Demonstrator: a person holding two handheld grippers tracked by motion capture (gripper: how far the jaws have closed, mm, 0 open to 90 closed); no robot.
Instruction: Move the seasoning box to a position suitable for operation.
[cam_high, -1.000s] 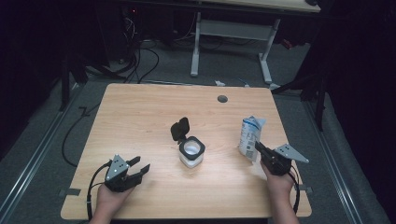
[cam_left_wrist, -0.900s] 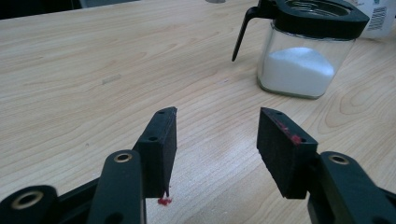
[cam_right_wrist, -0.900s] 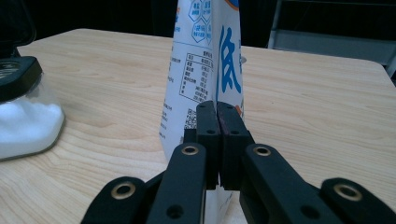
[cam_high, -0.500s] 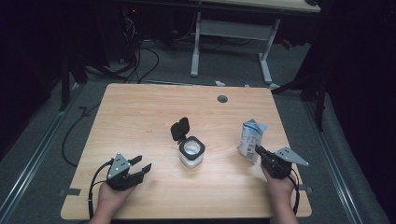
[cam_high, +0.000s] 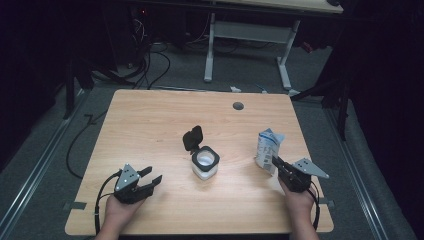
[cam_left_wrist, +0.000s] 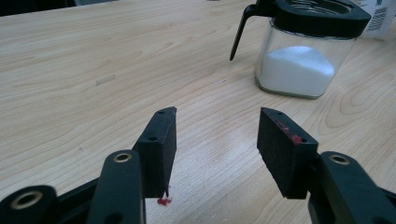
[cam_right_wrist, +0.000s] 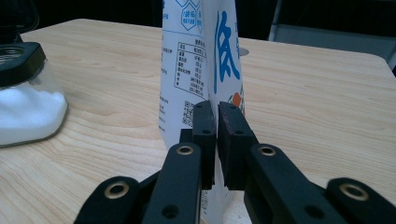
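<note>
A white pouch (cam_high: 267, 147) with blue print stands upright on the right of the wooden table (cam_high: 150, 125). My right gripper (cam_high: 274, 161) is at its near edge. In the right gripper view the pouch (cam_right_wrist: 201, 56) rises just behind the right gripper (cam_right_wrist: 217, 112). Its jaws have just been opening and stand a thin gap apart, with the pouch's side seam between them. A glass jar (cam_high: 205, 162) of white powder, its black lid flipped up, stands mid-table. My left gripper (cam_high: 153, 176) rests open at the front left with nothing between its fingers. The left gripper (cam_left_wrist: 217, 135) points toward the jar (cam_left_wrist: 296, 70).
A round cable hole (cam_high: 238, 106) lies near the table's far edge. Behind the table stands a white desk frame (cam_high: 250, 32), and cables trail over the grey floor. The jar (cam_right_wrist: 23, 107) is at the left in the right gripper view.
</note>
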